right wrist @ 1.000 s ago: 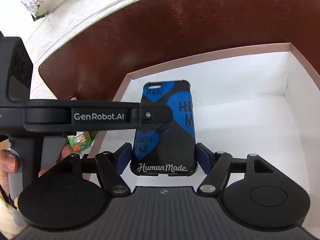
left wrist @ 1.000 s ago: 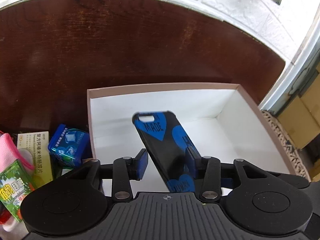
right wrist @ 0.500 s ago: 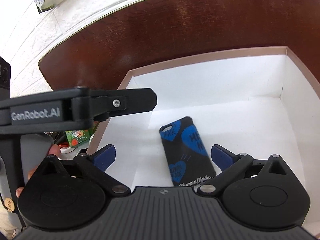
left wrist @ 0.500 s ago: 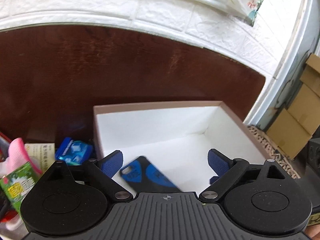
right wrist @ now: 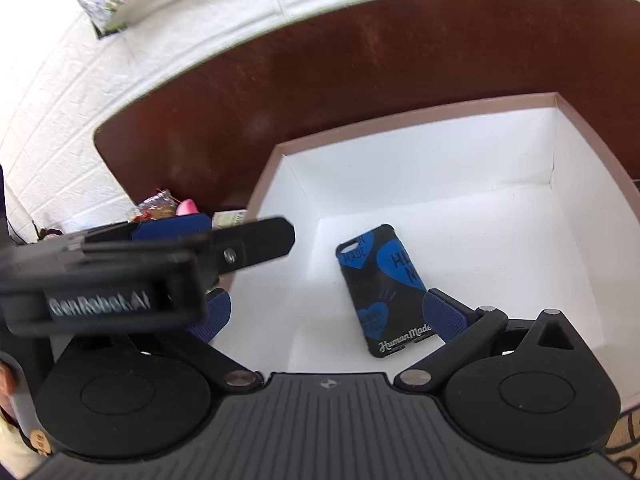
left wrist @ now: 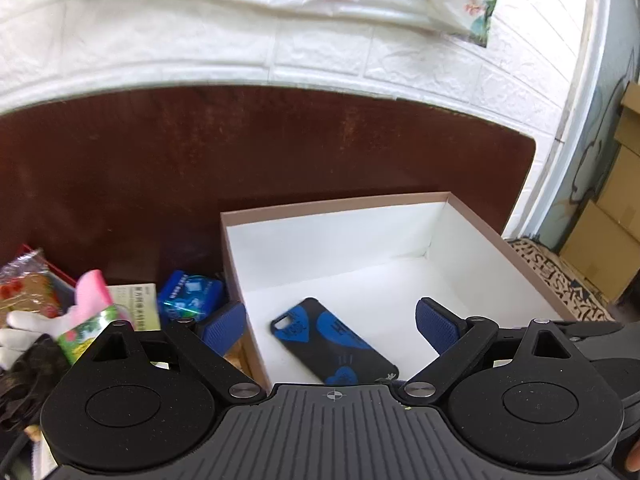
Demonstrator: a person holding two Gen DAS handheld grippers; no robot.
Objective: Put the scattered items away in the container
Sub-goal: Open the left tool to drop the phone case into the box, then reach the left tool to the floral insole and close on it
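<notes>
With the brown table (left wrist: 280,152) bearing a white box (left wrist: 472,224) and one phone case (left wrist: 334,340) lying flat on its floor, this drop looks finished, and the next move calls for swinging over to the clutter outside the box's left wall, maybe the blue packet (left wrist: 190,294). Both the left gripper (left wrist: 330,320) and right gripper (right wrist: 326,314) hang empty, jaws spread wide, above the case's near end.

The phone case (left wrist: 334,346) lies flat in the box (left wrist: 336,204). Packets (left wrist: 190,294) sit on the table (left wrist: 240,140), left of the box.
</notes>
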